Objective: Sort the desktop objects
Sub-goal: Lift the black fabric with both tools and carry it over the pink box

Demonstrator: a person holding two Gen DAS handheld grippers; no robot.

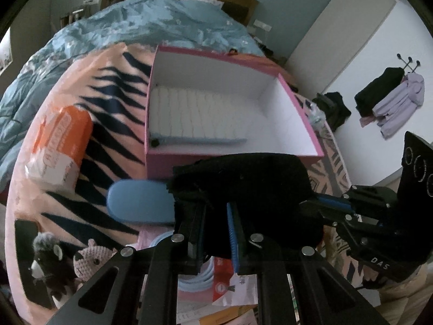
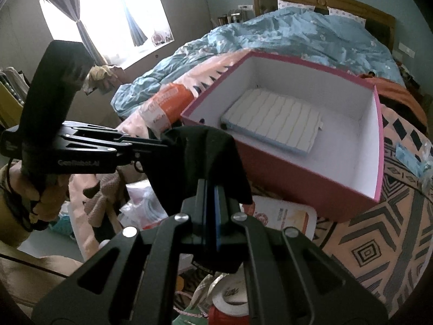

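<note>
Both grippers hold one black cloth (image 1: 243, 187) stretched between them, just in front of an open pink box (image 1: 311, 124). My left gripper (image 1: 216, 216) is shut on its left part; my right gripper (image 2: 213, 192) is shut on the cloth (image 2: 200, 151) too. In the left wrist view the right gripper (image 1: 319, 205) comes in from the right onto the cloth. In the right wrist view the left gripper (image 2: 159, 142) holds it from the left. The box (image 2: 284, 173) has a white pad pack (image 2: 273, 116) inside; the pack also shows in the left wrist view (image 1: 197, 113).
An orange and white packet (image 1: 62, 146) lies left of the box. A blue oval object (image 1: 138, 203) sits below the box's near left corner. Plush toys (image 1: 67, 260), cable coils and paper packets (image 2: 278, 214) lie on the patterned blanket. A bed with a blue quilt (image 2: 297, 32) is behind.
</note>
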